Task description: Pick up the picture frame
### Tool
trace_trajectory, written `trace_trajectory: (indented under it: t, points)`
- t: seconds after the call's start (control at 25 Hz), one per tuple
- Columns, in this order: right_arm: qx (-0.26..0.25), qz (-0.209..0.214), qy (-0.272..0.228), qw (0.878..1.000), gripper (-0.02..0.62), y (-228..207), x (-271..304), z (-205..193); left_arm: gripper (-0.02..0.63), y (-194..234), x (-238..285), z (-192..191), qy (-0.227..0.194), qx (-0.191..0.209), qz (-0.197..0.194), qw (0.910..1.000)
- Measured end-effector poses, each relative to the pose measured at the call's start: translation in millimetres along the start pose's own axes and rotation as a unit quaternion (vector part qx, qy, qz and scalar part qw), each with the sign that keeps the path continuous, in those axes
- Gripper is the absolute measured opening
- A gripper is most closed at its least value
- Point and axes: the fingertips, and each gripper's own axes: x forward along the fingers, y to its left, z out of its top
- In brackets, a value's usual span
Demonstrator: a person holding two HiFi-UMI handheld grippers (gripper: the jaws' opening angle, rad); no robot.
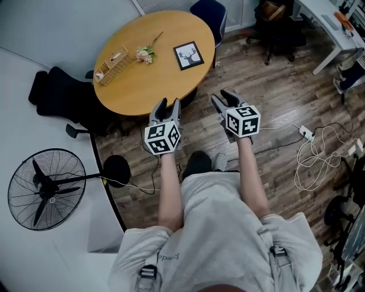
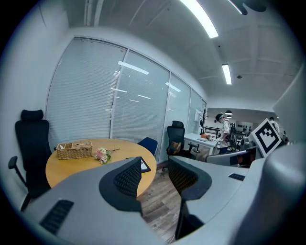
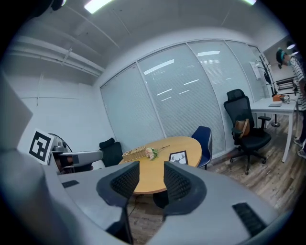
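Observation:
The picture frame (image 1: 188,55), black-edged with a deer drawing, lies flat near the far right edge of the round wooden table (image 1: 148,85). Both grippers hover over the floor short of the table's near edge, well apart from the frame. My left gripper (image 1: 171,104) is open with nothing between its jaws. My right gripper (image 1: 221,97) is open too, and empty. In the left gripper view the frame (image 2: 143,165) peeks out beside the left jaw of the gripper (image 2: 155,165). In the right gripper view the frame (image 3: 178,157) shows above the gripper (image 3: 151,167).
A wicker basket (image 1: 111,64) and a flower sprig (image 1: 145,54) lie on the table's left half. A blue chair (image 1: 208,11) stands behind the table, a black chair (image 1: 57,94) to its left. A fan (image 1: 45,188) and floor cables (image 1: 313,154) flank the person.

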Motion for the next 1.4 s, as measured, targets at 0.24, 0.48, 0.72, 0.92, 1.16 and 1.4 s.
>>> trace_trajectory:
  t: [0.24, 0.48, 0.72, 0.92, 1.16, 1.4]
  points:
    - [-0.004, 0.003, 0.023, 1.000, 0.164, -7, 15, -13, 0.192, 22, 8, -7, -0.007, -0.027, 0.012, 0.9995]
    - [-0.012, -0.004, 0.024, 1.000, 0.164, -31, 34, 2, 0.192, 25, 39, -2, -0.010, -0.028, 0.009, 0.9995]
    - [-0.017, -0.009, 0.028, 0.999, 0.164, -53, 67, 25, 0.190, 47, 74, 25, -0.029, -0.040, 0.013, 0.9987]
    - [-0.029, -0.005, 0.051, 0.998, 0.164, -68, 107, 36, 0.188, 73, 120, 39, -0.026, -0.057, 0.019, 0.9978]
    - [-0.035, -0.005, 0.058, 0.998, 0.164, -95, 159, 71, 0.187, 92, 183, 69, -0.025, -0.057, 0.012, 0.9980]
    - [-0.041, -0.007, 0.065, 0.997, 0.164, -113, 211, 99, 0.173, 127, 234, 92, -0.031, -0.077, 0.018, 0.9964]
